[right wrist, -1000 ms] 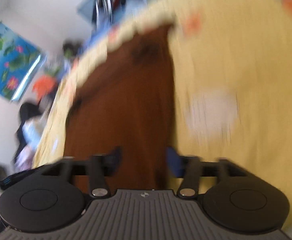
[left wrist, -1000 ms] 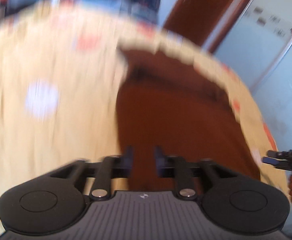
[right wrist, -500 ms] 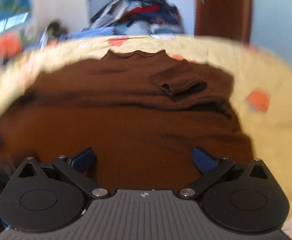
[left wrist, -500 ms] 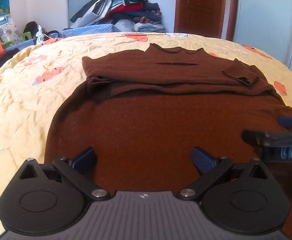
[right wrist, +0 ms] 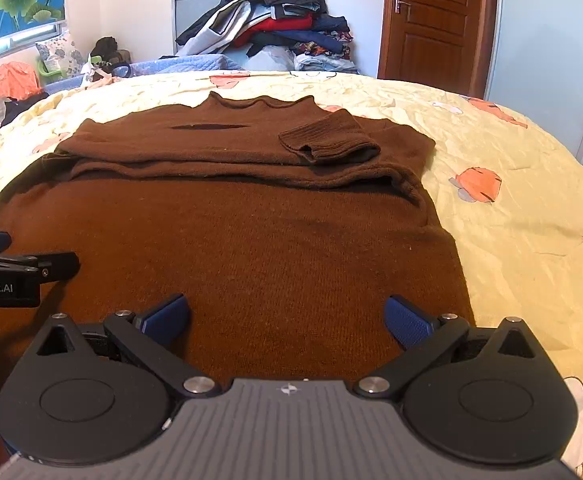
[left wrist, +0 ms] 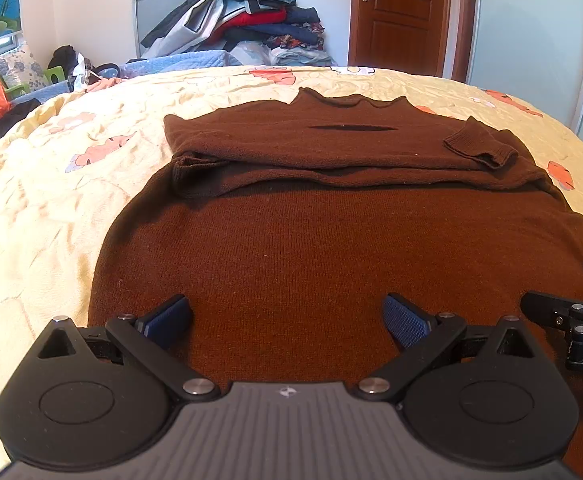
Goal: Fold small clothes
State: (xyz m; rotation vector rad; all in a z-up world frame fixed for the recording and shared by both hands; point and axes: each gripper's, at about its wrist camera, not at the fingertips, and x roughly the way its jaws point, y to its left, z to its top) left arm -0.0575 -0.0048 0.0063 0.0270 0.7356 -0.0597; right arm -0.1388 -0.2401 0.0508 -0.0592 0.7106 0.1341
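The brown sweater (left wrist: 331, 248) lies flat on the yellow bedspread (left wrist: 43, 200), its sleeves already folded across the chest. We hold the left gripper (left wrist: 287, 320) and the right gripper (right wrist: 287, 320) over the near hem, both wide apart and empty. We think each should pinch one hem corner, both layers, then lift evenly toward the collar (right wrist: 259, 102).

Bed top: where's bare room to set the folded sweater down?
Free: yellow floral quilt right of the brown knit sweater; quilt left of it in the left view. Crowded: heaped clothes pile beyond the far edge, clutter far left.
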